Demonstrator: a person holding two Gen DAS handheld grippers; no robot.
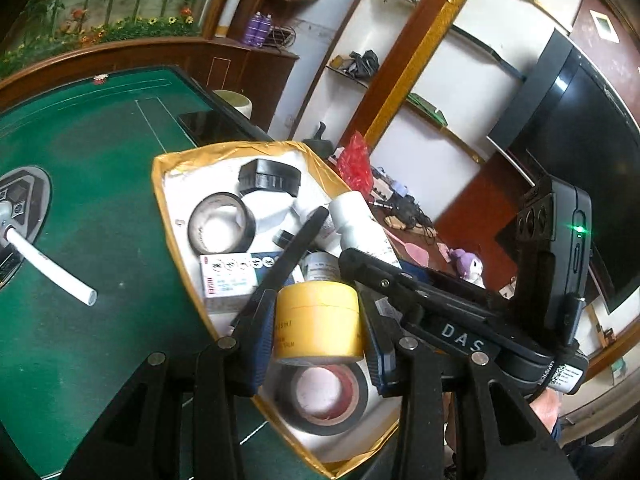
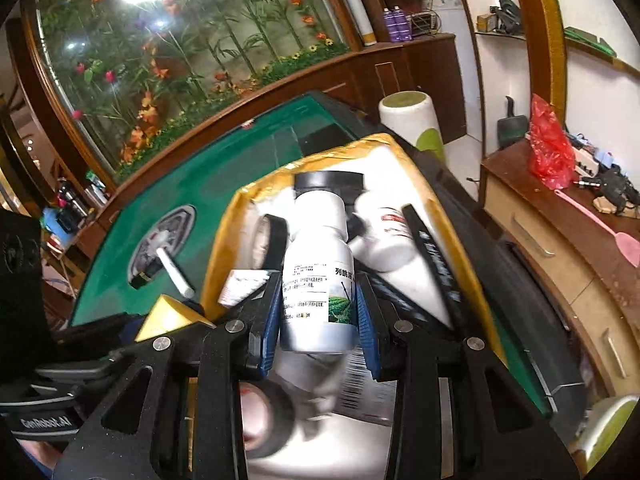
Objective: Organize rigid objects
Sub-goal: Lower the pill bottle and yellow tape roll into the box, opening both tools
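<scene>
Over a nearly full box (image 1: 168, 216), the left gripper (image 1: 318, 332) clamps a yellow jar (image 1: 318, 322), the right gripper (image 2: 318, 312) a white bottle (image 2: 318, 264); a white tube (image 1: 52, 266) waits outside on the green table (image 1: 100, 152).

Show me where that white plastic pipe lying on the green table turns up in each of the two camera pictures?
Left wrist view: the white pipe lies at the far left on the green table, left of the yellow-rimmed box.
Right wrist view: the pipe sits left of centre, just left of the same box.
Shared landmark: the round metal panel set into the table, from which the pipe sticks out.
</scene>
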